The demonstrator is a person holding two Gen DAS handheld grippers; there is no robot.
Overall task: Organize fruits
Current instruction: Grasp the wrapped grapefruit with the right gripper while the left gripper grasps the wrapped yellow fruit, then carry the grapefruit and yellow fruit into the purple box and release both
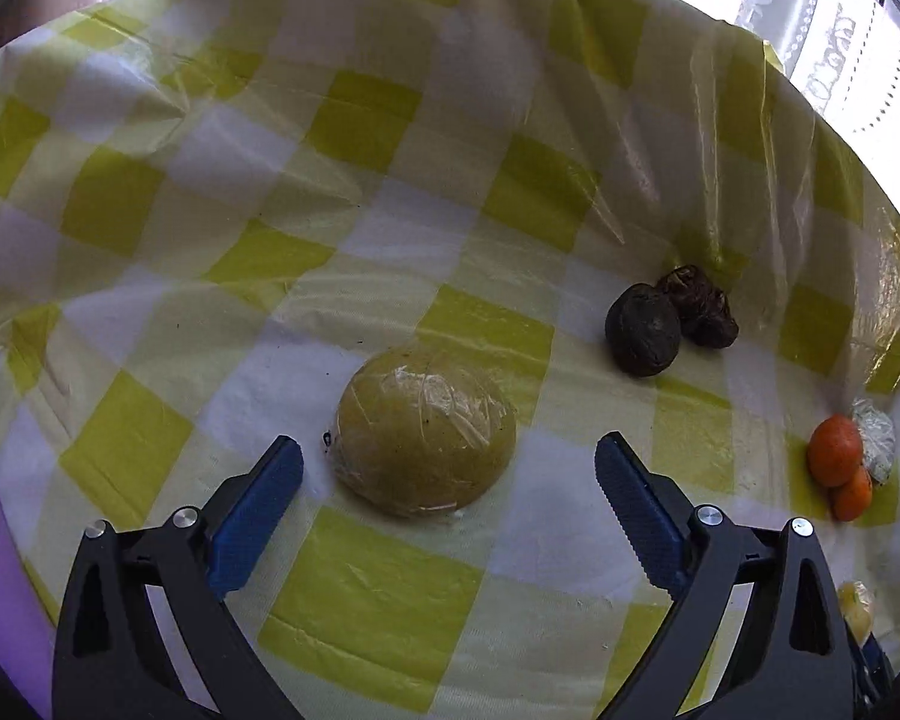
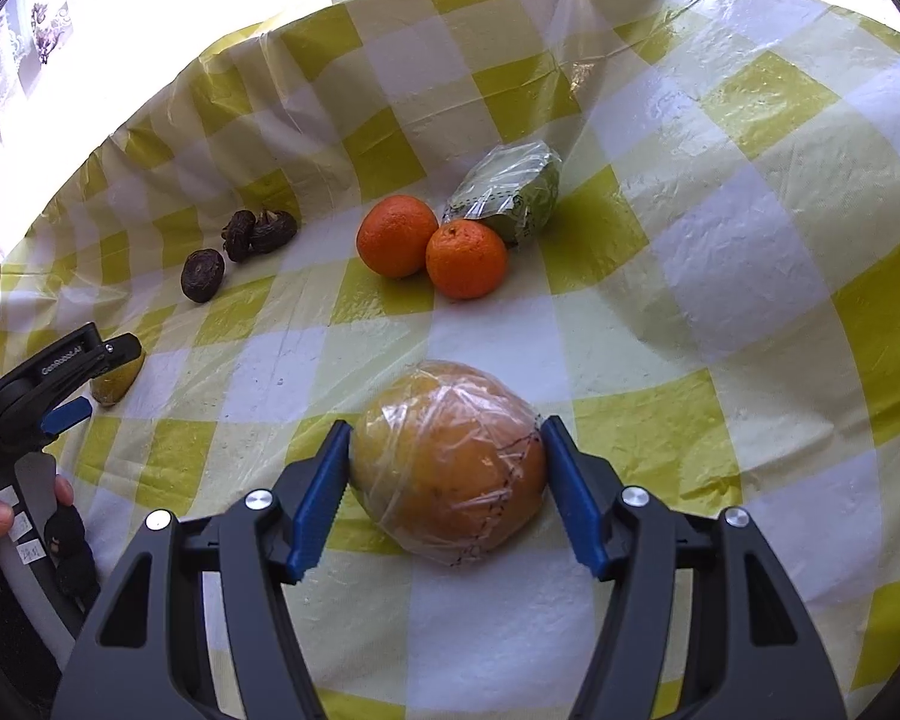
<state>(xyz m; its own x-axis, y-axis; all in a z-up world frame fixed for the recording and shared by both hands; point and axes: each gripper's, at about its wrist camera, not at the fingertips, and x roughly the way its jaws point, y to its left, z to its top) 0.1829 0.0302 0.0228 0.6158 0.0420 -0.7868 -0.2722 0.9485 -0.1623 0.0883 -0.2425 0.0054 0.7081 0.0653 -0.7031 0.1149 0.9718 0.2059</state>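
The wrapped orange-yellow citrus (image 2: 450, 462) sits on the counter's checked yellow-and-white cloth (image 2: 720, 228), between the jaws of the right gripper (image 2: 447, 492); both blue pads look to be touching its sides, so it seems gripped, though not yet lifted. Its cling film is creased and glossy, likely slippery. A second wrapped fruit, greenish-yellow and dome-shaped (image 1: 426, 432), lies ahead of the left gripper (image 1: 450, 480), whose jaws stand wide open, apart from it on both sides.

Sorting looks partly done, as a judgement: two tangerines (image 2: 432, 243) touch each other beside a film-wrapped green fruit (image 2: 510, 192), and three dark wrinkled fruits (image 2: 240, 252) cluster further left. The two big wrapped fruits remain apart from one another and from any group, so bringing them together appears to be what is left.
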